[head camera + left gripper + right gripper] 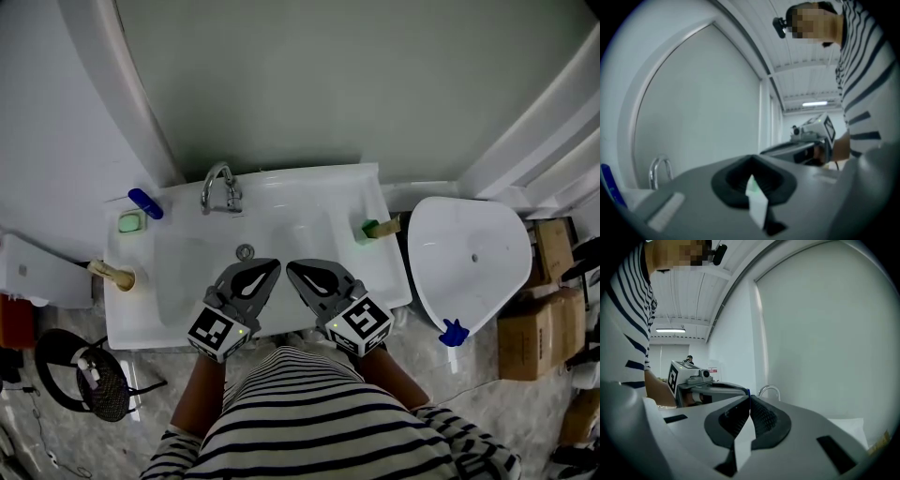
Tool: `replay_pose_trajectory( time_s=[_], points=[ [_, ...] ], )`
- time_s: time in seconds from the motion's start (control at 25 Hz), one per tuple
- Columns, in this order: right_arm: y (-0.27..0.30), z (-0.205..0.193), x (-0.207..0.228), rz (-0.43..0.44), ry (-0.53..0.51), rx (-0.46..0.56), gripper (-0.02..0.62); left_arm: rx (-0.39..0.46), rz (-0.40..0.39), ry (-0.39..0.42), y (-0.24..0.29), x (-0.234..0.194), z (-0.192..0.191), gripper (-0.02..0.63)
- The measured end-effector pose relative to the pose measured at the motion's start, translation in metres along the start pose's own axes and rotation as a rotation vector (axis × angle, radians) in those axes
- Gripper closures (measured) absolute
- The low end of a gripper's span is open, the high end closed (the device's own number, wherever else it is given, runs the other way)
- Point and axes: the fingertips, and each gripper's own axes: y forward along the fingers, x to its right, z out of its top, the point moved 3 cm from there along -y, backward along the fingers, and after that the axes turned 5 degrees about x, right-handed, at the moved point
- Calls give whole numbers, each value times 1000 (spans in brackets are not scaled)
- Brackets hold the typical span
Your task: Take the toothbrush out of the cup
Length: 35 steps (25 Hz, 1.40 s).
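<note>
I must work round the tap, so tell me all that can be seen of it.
The tap is a shiny, chrome-looking metal spout bent in a high arch, with a thicker fitting at its foot. It stands upright on the back ledge of the white sink, a little left of the middle in the head view, its mouth curving toward the basin. No water shows. Nothing touches it.

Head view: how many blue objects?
2. One blue object at the sink's back-left corner, one at the near edge of the right-hand basin. More may be hidden.
</note>
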Motion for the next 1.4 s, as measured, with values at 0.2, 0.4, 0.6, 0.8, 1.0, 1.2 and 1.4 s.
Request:
replay_pose_trajectory(
  time_s=[0.2, 0.4, 0.6, 0.8, 1.0, 1.2, 1.4],
  points=[
    [12, -2, -2, -2, -4, -13, 588, -4, -9, -6, -6, -9, -3, 598],
    [23, -2, -10, -8, -9, -23, 589, -4, -17, -12, -16, -16, -4, 598],
    [31, -3, -17, -27, -26, -24, 589, 6, -31, -23, -25, -24, -9, 598],
    [28, -7, -18, -73, -31, -24, 589, 13, -58, -30, -25, -23, -13, 598],
    [22, -8, -14, -95, -29, -23, 588, 8, -73, -34, -20, -20, -17, 598],
    [11, -10, 0, -102, -15, -13, 588, 6, -79, -29, -4, -13, -15, 598],
    [-6, -12, 20, -91, -35, -26, 588, -7, -68, -34, 20, -3, -18, 598]
  ],
)
